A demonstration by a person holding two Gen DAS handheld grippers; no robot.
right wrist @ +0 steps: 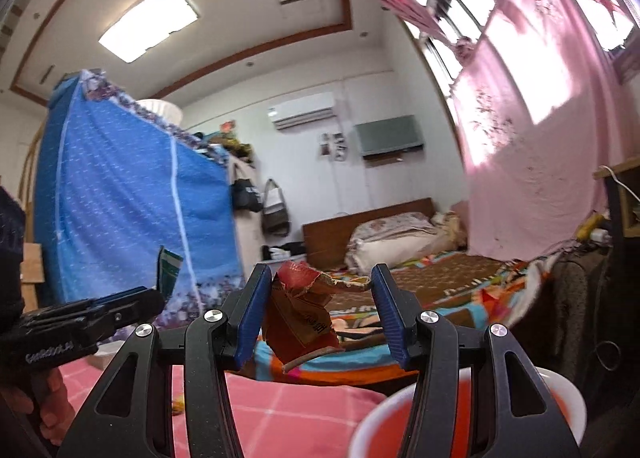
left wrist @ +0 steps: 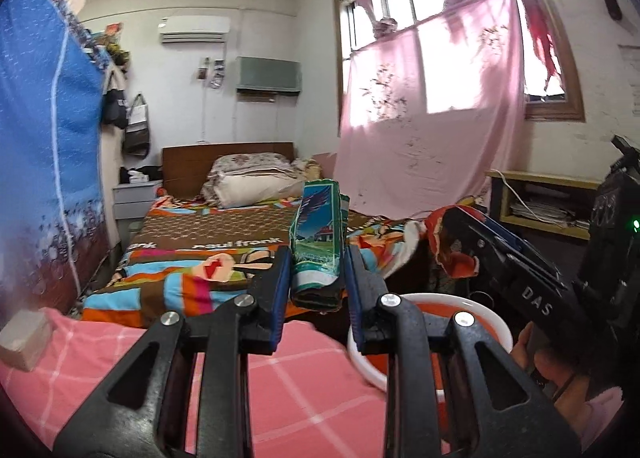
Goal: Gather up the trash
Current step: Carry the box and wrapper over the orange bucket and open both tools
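Holding a crushed green printed carton (left wrist: 318, 242) upright in our left gripper (left wrist: 318, 278) and a crumpled red wrapper (right wrist: 304, 318) in our right gripper (right wrist: 316, 314), both clamped, we have the white-rimmed red bin (left wrist: 486, 308) just below, nearer the right.

Left gripper (left wrist: 316, 274) up front with the carton (left wrist: 318, 242) between its fingers (left wrist: 280, 278); bowl (left wrist: 492, 322) low to its right, bed (left wrist: 208, 242) beyond. Right gripper (right wrist: 316, 310) holds the wrapper (right wrist: 300, 314) over the bowl's rim.

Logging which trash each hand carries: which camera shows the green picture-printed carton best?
The left wrist view: the green carton stands centred, close and sharp between the left gripper pads, print readable. The right wrist view catches only its top edge, small, above that gripper's side.
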